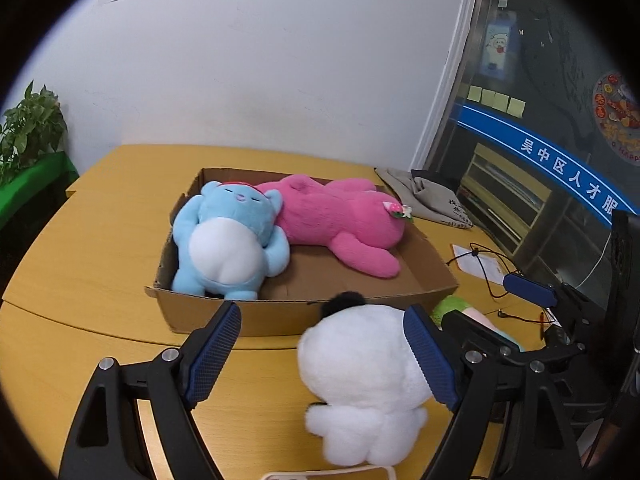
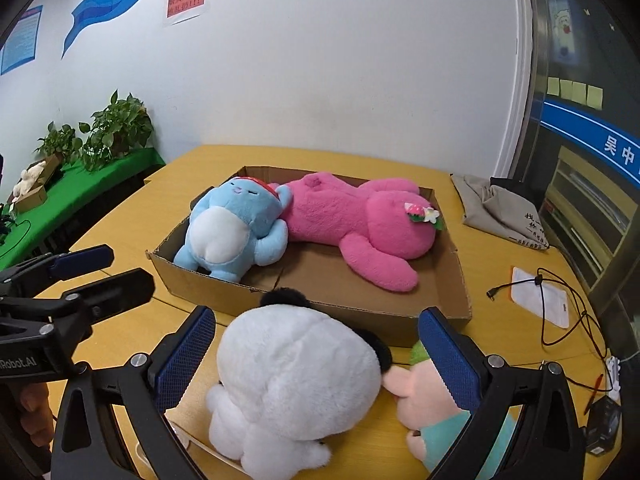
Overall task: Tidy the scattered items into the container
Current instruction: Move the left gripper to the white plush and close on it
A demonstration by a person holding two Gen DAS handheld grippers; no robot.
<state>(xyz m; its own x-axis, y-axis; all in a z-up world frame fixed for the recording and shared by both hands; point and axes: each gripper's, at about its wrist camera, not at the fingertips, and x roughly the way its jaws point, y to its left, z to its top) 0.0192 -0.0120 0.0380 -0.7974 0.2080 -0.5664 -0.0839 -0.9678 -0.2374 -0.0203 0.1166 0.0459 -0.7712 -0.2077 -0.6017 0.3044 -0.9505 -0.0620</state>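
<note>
A shallow cardboard box (image 1: pixel 280 316) (image 2: pixel 192 284) lies on the yellow table. In it rest a blue plush (image 1: pixel 228 240) (image 2: pixel 232 236) and a larger pink plush (image 1: pixel 340 220) (image 2: pixel 352 220). In front of the box a white plush with black ears (image 1: pixel 360 372) (image 2: pixel 296 392) sits on the table. A small plush with a green hat (image 1: pixel 452 304) (image 2: pixel 428 396) lies to its right. My left gripper (image 1: pixel 324 354) is open, its right pad against the white plush. My right gripper (image 2: pixel 318 360) is open around the white plush, with a gap at the left pad.
A grey cloth bag (image 1: pixel 432 196) (image 2: pixel 496 208) lies right of the box. A black cable (image 2: pixel 560 308) and a white card (image 2: pixel 540 300) are on the table's right side. Potted plants (image 2: pixel 116 128) stand on a green-covered table at the left.
</note>
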